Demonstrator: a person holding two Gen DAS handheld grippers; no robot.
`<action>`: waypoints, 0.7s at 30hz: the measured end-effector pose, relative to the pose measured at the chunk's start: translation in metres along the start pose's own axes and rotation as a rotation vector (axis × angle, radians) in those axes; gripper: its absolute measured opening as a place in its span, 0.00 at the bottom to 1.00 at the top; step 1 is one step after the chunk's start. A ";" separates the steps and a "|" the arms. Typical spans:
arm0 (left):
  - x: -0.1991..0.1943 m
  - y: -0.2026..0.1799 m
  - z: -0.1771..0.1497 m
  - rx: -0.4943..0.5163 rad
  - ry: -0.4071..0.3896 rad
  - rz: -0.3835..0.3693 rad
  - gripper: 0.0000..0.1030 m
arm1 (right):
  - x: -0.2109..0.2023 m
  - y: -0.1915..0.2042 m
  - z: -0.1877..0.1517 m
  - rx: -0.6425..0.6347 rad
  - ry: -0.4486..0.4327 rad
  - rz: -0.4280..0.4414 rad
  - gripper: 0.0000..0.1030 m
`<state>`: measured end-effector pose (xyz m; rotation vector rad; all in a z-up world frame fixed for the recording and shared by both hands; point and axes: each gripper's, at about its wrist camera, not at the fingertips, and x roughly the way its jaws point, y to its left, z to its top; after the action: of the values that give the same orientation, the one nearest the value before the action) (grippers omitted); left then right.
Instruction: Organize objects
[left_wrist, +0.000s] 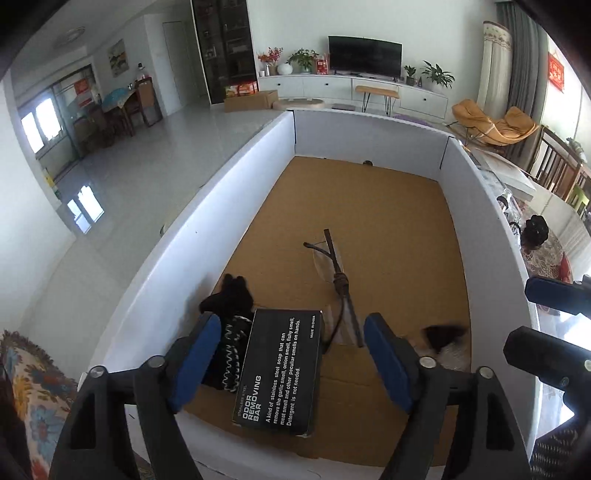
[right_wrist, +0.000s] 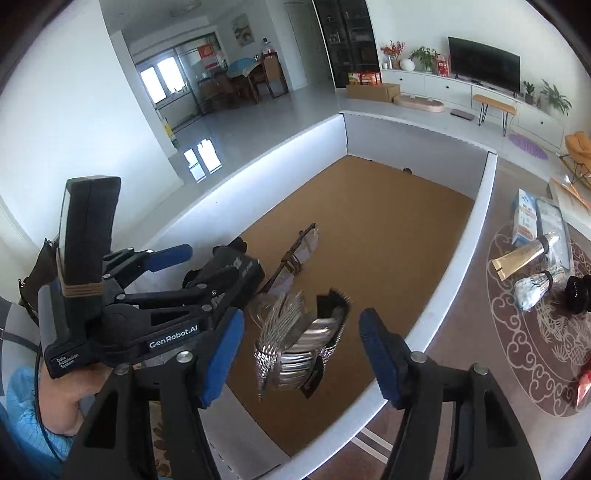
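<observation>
A white-walled box (left_wrist: 229, 192) with a brown cardboard floor fills both views. My left gripper (left_wrist: 291, 360) is open over its near left corner. A black "Odor Removing Bar" carton (left_wrist: 280, 369) lies between the fingers, and neither pad touches it. A black striped knit item (left_wrist: 231, 306) is beside it, and a pair of glasses (left_wrist: 332, 273) lies mid-floor. My right gripper (right_wrist: 301, 356) is open. A blurred silver foil packet (right_wrist: 299, 347) sits between its pads, untouched. The left gripper (right_wrist: 210, 260) shows at left in the right wrist view, and the right gripper (left_wrist: 535, 319) at the right edge of the left wrist view.
Right of the box, a patterned round mat (right_wrist: 535, 362) holds a blue-white carton (right_wrist: 524, 218), a gold tube (right_wrist: 524, 254), a foil pack (right_wrist: 532, 290) and a black object (right_wrist: 578, 288). A hand (right_wrist: 62, 398) with a blue sleeve holds the left gripper. A floral cloth (left_wrist: 33, 387) lies at left.
</observation>
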<state>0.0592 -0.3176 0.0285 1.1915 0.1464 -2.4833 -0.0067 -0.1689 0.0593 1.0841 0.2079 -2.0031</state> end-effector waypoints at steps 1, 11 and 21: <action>-0.005 -0.003 0.001 -0.002 -0.029 -0.002 0.88 | -0.003 -0.005 -0.002 0.020 -0.017 0.000 0.68; -0.064 -0.124 0.001 0.159 -0.184 -0.341 0.96 | -0.082 -0.137 -0.081 0.271 -0.244 -0.403 0.98; -0.023 -0.271 -0.036 0.317 -0.023 -0.507 1.00 | -0.100 -0.243 -0.203 0.494 -0.052 -0.630 0.98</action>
<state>-0.0044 -0.0519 0.0047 1.3879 0.0523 -3.0491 -0.0306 0.1453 -0.0448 1.3861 0.0189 -2.7396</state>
